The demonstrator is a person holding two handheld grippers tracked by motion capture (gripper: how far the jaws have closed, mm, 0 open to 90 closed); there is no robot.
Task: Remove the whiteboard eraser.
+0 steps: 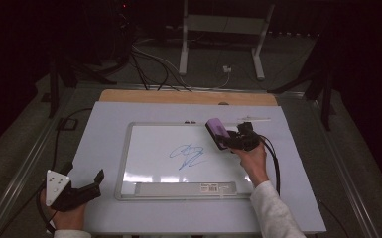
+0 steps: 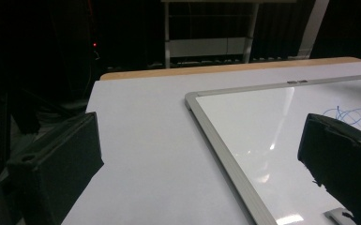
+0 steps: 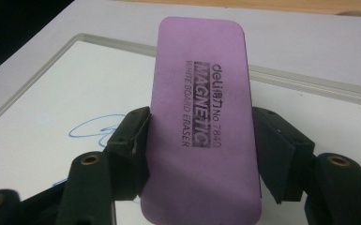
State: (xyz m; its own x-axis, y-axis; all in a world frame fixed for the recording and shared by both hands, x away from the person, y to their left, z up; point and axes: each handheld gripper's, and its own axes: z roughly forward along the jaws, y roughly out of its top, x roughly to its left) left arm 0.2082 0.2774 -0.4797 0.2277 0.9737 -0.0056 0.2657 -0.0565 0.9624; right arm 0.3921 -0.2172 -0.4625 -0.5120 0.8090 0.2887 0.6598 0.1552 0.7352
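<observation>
Purple eraser (image 1: 217, 132), clamped in the right tongs (image 1: 226, 139) right of frame centre, hangs over the whiteboard (image 1: 149, 148), likely to wipe the blue scribble (image 1: 188, 155); left tongs (image 1: 87, 182) rest apart, lower left.

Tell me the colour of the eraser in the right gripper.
Purple eraser, clearest in the right gripper view.

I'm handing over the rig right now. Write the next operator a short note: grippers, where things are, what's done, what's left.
Right gripper: shut on the purple eraser, held above the whiteboard's upper right area in the high view.
Left gripper: open, holding nothing, at the table's near left, beside the whiteboard.
Blue scribble: mid-board, unwiped.
Done: eraser picked up.
Left: likely bring the eraser down on the scribble and wipe it off.
</observation>
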